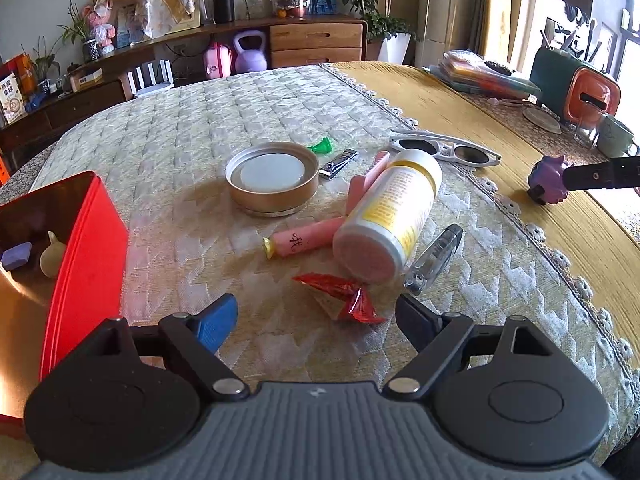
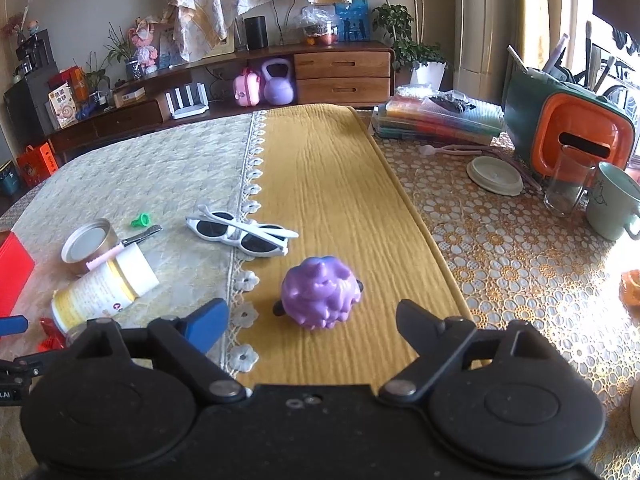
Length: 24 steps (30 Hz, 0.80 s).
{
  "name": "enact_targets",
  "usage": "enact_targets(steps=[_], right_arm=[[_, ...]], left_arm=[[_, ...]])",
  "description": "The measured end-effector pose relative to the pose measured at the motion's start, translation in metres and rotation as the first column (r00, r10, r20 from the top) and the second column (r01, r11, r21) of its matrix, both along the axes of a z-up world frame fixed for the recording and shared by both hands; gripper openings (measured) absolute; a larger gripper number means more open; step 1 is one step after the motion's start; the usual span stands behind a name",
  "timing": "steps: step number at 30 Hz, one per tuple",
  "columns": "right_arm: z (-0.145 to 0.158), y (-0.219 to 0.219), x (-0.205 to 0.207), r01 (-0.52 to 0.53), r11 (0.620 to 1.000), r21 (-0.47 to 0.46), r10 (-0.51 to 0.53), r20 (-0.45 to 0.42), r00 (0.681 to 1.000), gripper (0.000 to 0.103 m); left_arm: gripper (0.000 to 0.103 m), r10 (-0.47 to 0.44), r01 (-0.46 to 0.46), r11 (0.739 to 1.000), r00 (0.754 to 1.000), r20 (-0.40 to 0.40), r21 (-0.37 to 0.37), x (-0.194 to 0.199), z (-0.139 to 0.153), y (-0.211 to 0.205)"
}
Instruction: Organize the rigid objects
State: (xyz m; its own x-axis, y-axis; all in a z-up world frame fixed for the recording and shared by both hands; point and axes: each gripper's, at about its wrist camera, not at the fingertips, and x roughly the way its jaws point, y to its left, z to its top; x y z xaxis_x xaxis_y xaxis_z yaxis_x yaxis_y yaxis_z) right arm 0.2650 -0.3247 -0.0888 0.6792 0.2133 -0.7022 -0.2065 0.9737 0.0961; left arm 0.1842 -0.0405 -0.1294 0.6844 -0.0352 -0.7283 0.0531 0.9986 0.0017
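My left gripper (image 1: 316, 326) is open and empty, just behind a red snack wrapper (image 1: 344, 296). Beyond it lie a white and yellow bottle (image 1: 390, 212) on its side, a pink tube (image 1: 304, 240), a round tin (image 1: 272, 178), nail clippers (image 1: 338, 164), a green cap (image 1: 321, 145) and white sunglasses (image 1: 444, 148). A red box (image 1: 86, 256) at the left holds a purple block (image 1: 16, 255) and a beige bulb (image 1: 52, 255). My right gripper (image 2: 312, 326) is open and empty, just behind a purple toy (image 2: 320, 298) on the yellow runner (image 2: 332, 184).
A clear stapler (image 1: 434, 258) lies right of the bottle. At the far right stand an orange and green container (image 2: 568, 128), a glass (image 2: 568, 184), a green mug (image 2: 612, 200), a lid (image 2: 494, 176) and stacked folders (image 2: 436, 118). A wooden sideboard (image 2: 340, 72) is behind the table.
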Motion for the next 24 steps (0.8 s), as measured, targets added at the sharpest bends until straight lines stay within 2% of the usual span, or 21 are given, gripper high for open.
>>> enact_targets(steps=[2, 4, 6, 11, 16, 22, 24], right_arm=[[-0.004, 0.000, 0.007, 0.005, 1.000, 0.003, -0.005, -0.013, 1.000, 0.086], [-0.008, 0.000, 0.012, 0.011, 1.000, 0.006, -0.011, -0.017, 1.000, 0.085], [-0.011, 0.001, 0.017, 0.012, 1.000, 0.009, -0.011, -0.024, 1.000, 0.083], [-0.016, 0.003, 0.025, 0.013, 1.000, 0.003, -0.013, -0.034, 0.999, 0.077], [-0.019, 0.005, 0.027, 0.012, 1.000, 0.007, -0.011, -0.040, 0.999, 0.068], [-0.018, 0.005, 0.025, 0.027, 1.000, -0.005, -0.027, -0.031, 0.999, 0.053], [-0.017, 0.003, 0.024, 0.031, 1.000, -0.001, -0.031, -0.031, 0.999, 0.052]], left_arm=[[0.083, -0.004, 0.004, 1.000, 1.000, -0.003, -0.005, 0.002, -0.002, 0.000], [0.073, -0.013, 0.013, 1.000, 1.000, -0.012, 0.000, 0.003, -0.004, -0.001], [0.070, -0.023, 0.023, 1.000, 1.000, -0.014, -0.007, 0.004, -0.005, -0.002], [0.056, -0.039, 0.039, 0.999, 0.999, -0.003, -0.012, 0.006, -0.005, -0.004], [0.033, -0.058, 0.058, 0.998, 0.998, 0.003, -0.036, 0.010, -0.003, -0.003], [0.024, -0.062, 0.063, 0.997, 0.998, 0.009, -0.041, 0.010, -0.003, -0.002], [0.024, -0.061, 0.062, 0.997, 0.998, 0.009, -0.045, 0.010, -0.003, -0.001]])
